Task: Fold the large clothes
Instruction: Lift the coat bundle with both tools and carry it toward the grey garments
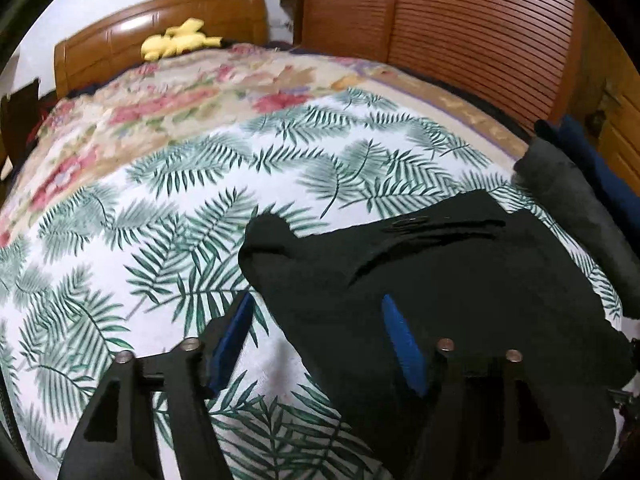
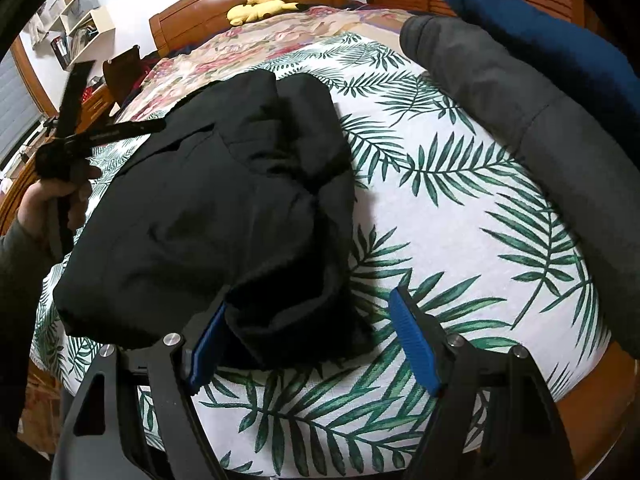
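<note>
Grey padded garment [image 2: 532, 128]: far end cut off by right frame edge.
Navy blue fabric bundle [image 2: 552, 36]: partly hidden behind grey garment.
Wall shelf contents [image 2: 76, 28]: too small to identify.
Floral bedspread [image 1: 168, 108]: pattern blurred.
Person's hand [image 2: 48, 200]: sleeve runs out at left edge.
Black folded jacket [image 1: 460, 280]: near edge hidden behind left gripper's fingers [image 1: 404, 344].

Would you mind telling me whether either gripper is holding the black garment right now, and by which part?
Nothing is held: the left gripper and right gripper both stand open over the black garment, pads not pressing it.
</note>
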A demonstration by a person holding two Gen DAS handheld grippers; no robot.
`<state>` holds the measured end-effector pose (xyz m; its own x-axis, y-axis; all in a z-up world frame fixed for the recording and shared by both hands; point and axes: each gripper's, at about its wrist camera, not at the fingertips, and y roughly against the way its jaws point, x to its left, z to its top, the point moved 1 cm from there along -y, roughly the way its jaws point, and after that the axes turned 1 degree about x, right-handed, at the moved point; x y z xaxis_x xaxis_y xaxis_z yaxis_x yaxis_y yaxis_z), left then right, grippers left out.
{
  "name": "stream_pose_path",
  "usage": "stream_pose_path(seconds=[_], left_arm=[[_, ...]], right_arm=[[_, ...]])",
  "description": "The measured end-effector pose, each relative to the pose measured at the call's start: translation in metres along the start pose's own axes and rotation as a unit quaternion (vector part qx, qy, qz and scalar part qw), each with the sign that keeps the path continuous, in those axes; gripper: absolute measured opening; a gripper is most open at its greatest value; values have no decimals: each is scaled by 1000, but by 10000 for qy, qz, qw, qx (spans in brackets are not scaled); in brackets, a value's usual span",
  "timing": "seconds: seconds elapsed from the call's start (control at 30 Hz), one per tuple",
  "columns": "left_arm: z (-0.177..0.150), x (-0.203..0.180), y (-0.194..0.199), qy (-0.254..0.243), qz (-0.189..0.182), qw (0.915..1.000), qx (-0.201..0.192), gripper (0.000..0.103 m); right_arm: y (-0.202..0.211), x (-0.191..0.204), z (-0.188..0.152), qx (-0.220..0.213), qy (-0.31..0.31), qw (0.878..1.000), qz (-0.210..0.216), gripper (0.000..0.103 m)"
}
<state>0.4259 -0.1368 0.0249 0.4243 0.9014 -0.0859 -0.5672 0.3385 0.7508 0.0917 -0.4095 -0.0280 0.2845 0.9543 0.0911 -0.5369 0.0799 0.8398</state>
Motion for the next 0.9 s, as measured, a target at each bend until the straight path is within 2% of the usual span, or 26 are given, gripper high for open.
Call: stream_pose_path(seconds=[0.1, 0.3, 0.33, 0.37, 0.4, 0.43, 0.57, 0.6, 0.67, 0.73, 0.8, 0.9], left_arm=[[-1, 5, -13, 190, -156, 9995, 172, 79], [0, 7, -23, 379, -384, 9984, 152, 79], [0, 7, -25, 393, -440, 9982, 147, 78], [0, 8, -26, 386, -557, 9976, 131, 68], [-1, 8, -26, 374, -653, 9971, 128, 64], [-1, 7, -26, 369, -642, 9972, 120, 63], [2, 4, -24, 363, -680, 9969, 127, 39], [3, 3, -23, 336, -651, 9972, 127, 33], [4, -3, -17, 212, -505, 9985, 79, 27], [3, -9, -8, 100, -313, 9995, 2, 24], [1, -14, 1, 41, -148, 9998, -115, 21], [-3, -16, 24, 36, 13, 9995, -312, 20]], right_arm=[[-2, 1, -1, 20, -9, 10000, 3, 77], [-4, 3, -1, 38, -54, 10000, 68, 77], [-5, 3, 0, 42, -44, 9999, 87, 77], [-6, 5, 0, 53, -24, 9999, 106, 77], [-6, 6, 1, 67, 3, 9999, 122, 77], [-6, 7, 2, 81, 18, 9998, 168, 73], [-8, 10, 3, 113, 65, 9992, 368, 60], [-7, 11, 2, 114, 66, 9989, 452, 53], [-6, 12, 0, 92, 49, 9981, 615, 45], [-4, 16, -1, 47, 172, 9978, 643, 31], [3, 16, -1, -85, 224, 9973, 696, 22], [17, 15, 1, -313, 224, 9960, 808, 16]])
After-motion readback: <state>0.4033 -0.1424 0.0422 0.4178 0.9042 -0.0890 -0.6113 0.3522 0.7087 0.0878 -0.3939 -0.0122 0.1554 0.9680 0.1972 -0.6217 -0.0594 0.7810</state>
